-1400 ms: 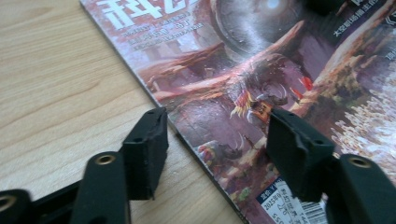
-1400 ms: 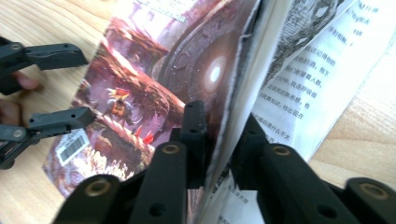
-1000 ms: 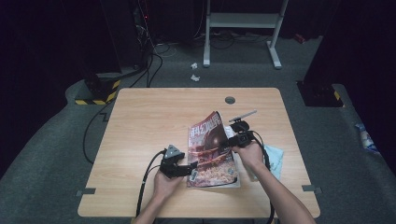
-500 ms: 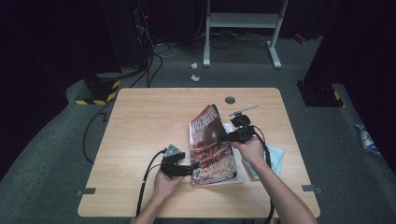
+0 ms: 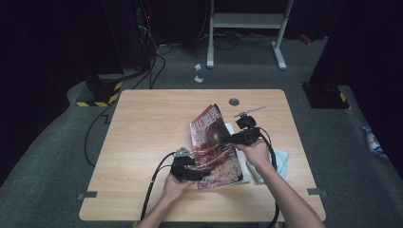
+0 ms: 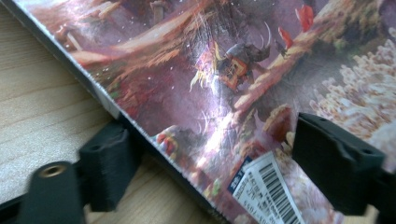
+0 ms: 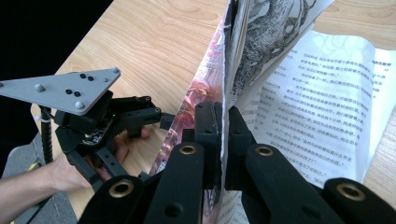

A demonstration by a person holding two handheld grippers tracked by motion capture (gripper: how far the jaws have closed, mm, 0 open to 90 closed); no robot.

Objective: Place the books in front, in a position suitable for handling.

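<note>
Jaws of my right gripper (image 7: 223,135) are pressed together on the front cover of the magazine (image 5: 216,147), pinching its free edge and holding it lifted almost on end above the wooden table (image 5: 142,128). My left gripper (image 6: 205,172) stands wide apart across the magazine's lower corner: one jaw sits on the tabletop just off the spine edge, the other rests over the glossy cover beside the barcode label (image 6: 268,186), and nothing is squeezed between them. In the high view my left gripper (image 5: 190,171) lies at the near left corner of the magazine and my right gripper (image 5: 233,138) at the raised cover's edge.

Compared with half a second ago, the cover has swung further up and over toward my left, so more of the page beneath shows; my left gripper has barely shifted.

Writing: large pale characters run across the top of the cover, too small for me to read. The open inside page (image 7: 317,102) carries columns of printed text, dense and unreadable at this size, under a dark engraved-looking illustration. Digits under the barcode are blurred. Behind the magazine, a light blue cloth (image 5: 280,159) lies on the table by my right wrist
</note>
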